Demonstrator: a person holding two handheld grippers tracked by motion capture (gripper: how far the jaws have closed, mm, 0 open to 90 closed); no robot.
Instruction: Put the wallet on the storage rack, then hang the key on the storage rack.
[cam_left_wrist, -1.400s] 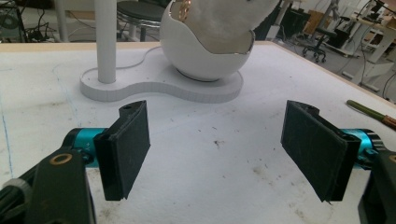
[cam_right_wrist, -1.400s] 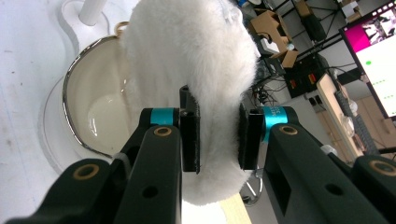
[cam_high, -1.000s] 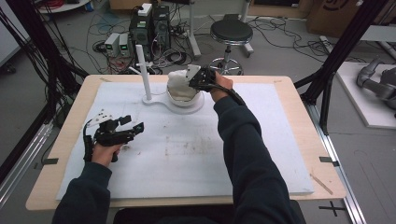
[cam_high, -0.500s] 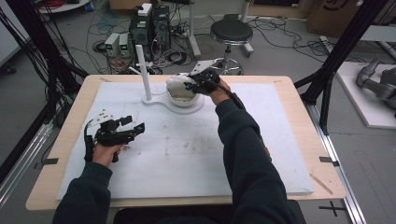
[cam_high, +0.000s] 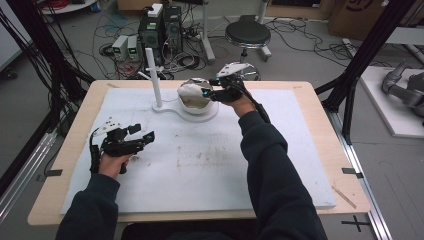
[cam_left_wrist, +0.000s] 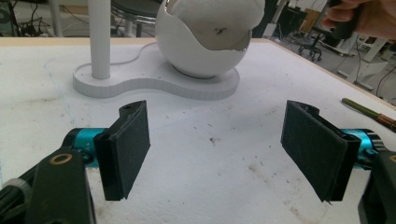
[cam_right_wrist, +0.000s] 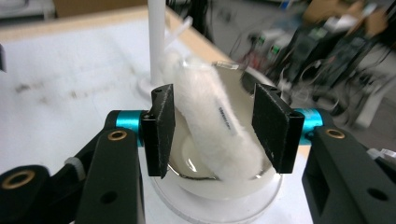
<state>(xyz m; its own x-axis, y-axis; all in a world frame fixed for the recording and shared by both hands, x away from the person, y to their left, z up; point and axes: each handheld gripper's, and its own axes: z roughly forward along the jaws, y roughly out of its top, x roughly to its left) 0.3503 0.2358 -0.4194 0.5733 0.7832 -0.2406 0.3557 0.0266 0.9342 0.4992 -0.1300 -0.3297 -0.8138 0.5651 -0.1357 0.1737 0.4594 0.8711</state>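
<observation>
A white fluffy cloth (cam_right_wrist: 219, 135) lies in the round bowl (cam_high: 192, 102) on the white stand (cam_high: 165, 107); the right gripper (cam_right_wrist: 212, 126), arm outstretched, has drawn back slightly, jaws spread astride it; the left gripper (cam_high: 142, 140) rests unmoved near the table's left, jaws wide.
</observation>
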